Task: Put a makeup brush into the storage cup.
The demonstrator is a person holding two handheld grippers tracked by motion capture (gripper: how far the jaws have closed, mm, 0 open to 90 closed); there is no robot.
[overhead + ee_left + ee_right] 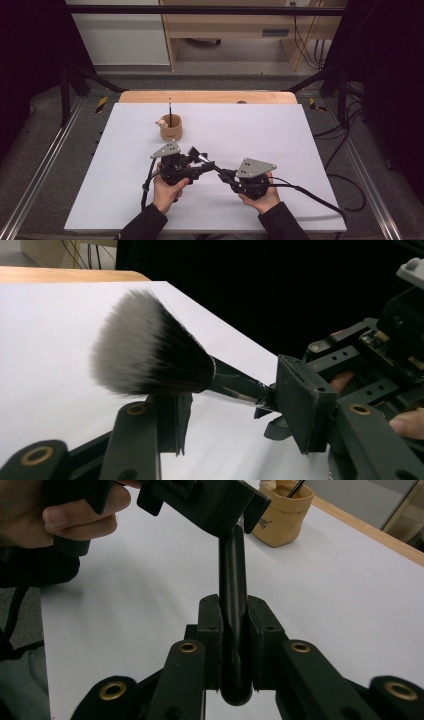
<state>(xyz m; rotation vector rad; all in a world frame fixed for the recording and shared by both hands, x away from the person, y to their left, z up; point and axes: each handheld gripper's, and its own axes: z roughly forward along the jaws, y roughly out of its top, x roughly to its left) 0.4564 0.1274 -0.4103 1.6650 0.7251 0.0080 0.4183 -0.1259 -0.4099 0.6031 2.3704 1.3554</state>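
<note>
A makeup brush [206, 162] with a black handle and a fluffy black-and-white head [150, 350] is held level above the white table, between my two grippers. My right gripper [227, 176] is shut on the end of the handle [233, 570], pads [210, 630] pressed on both sides. My left gripper [199, 156] reaches in from the left, and its jaws straddle the brush near the ferrule [235, 385]. One pad [172, 420] sits under the bristles and the other [302, 405] beside the handle, with a gap still visible.
A tan cup [171, 129] with a thin black stick in it and a small white figure on its rim stands behind the grippers. The white sheet [280, 130] covers the table; its wooden far edge [207, 96] shows at the back.
</note>
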